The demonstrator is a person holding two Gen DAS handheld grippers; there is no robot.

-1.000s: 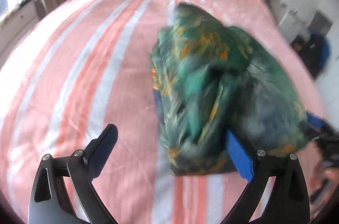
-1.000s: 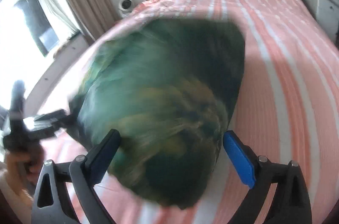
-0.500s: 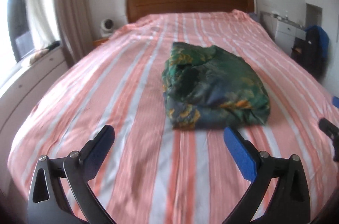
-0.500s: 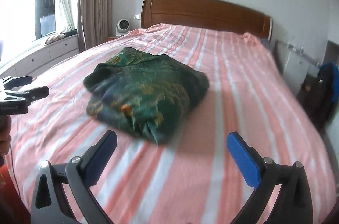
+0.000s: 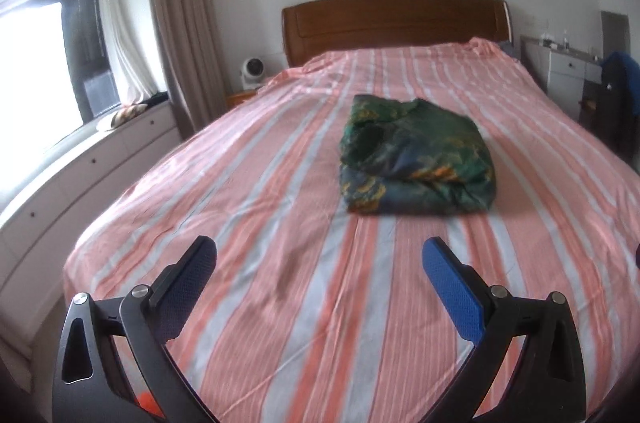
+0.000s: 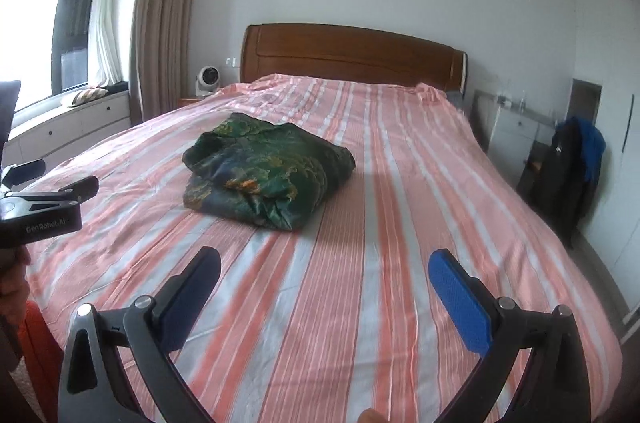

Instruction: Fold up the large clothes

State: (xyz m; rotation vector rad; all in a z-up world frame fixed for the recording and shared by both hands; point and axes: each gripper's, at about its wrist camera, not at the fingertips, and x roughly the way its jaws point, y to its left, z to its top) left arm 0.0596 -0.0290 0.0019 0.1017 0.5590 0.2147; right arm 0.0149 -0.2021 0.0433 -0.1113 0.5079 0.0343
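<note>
A: Status? Where's the garment [image 5: 416, 155]?
B: Folded into a lumpy bundle, mid-bed [image 5: 280, 263], at 12 o'clock from both tools. Fold looks done; maybe a tidy-up left.
A: Tools?
B: Left tool [image 5: 320, 263] and right tool [image 6: 324, 271] spread wide, empty.
A: Text?
B: "GenRobot.AI" on the left tool's body, right view at 9 o'clock.
</note>
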